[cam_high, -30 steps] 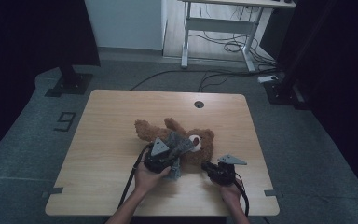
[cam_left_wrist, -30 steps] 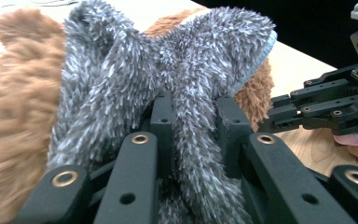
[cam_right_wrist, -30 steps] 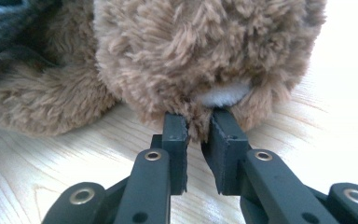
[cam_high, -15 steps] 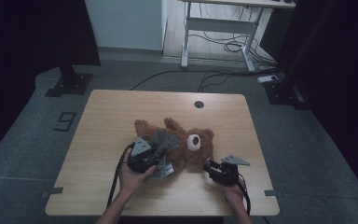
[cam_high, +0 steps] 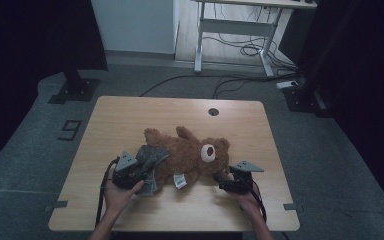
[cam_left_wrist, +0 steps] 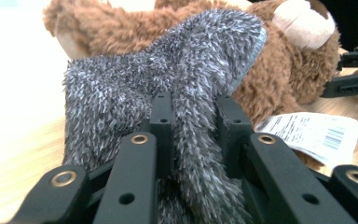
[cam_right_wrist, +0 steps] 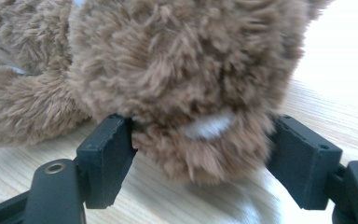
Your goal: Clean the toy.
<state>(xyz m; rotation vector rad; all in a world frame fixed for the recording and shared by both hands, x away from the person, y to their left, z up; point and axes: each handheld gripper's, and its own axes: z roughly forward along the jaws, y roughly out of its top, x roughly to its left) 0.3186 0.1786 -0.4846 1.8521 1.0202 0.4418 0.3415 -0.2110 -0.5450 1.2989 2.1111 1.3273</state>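
A brown teddy bear [cam_high: 190,152] lies across the middle of the wooden table [cam_high: 130,120], head to the right. A grey fuzzy cloth [cam_high: 151,159] is draped over its lower body. My left gripper [cam_high: 136,175] is shut on a fold of this grey cloth [cam_left_wrist: 121,93], with the fold pinched between the jaws of the left gripper [cam_left_wrist: 196,128]. My right gripper [cam_high: 225,181] sits at the bear's head. In its own view the right gripper [cam_right_wrist: 205,156] stands open, jaws wide on either side of a furry brown lump of the bear [cam_right_wrist: 186,79].
A white printed label [cam_left_wrist: 312,133] hangs from the bear [cam_left_wrist: 284,79], also visible as a tag [cam_high: 179,181] at the table's front. A cable hole [cam_high: 213,111] sits near the far edge. Desk legs and floor cables [cam_high: 240,47] lie beyond the table.
My left gripper has drawn leftward and toward the person, pulling the grey cloth with it. The right gripper has barely moved at the bear's head.
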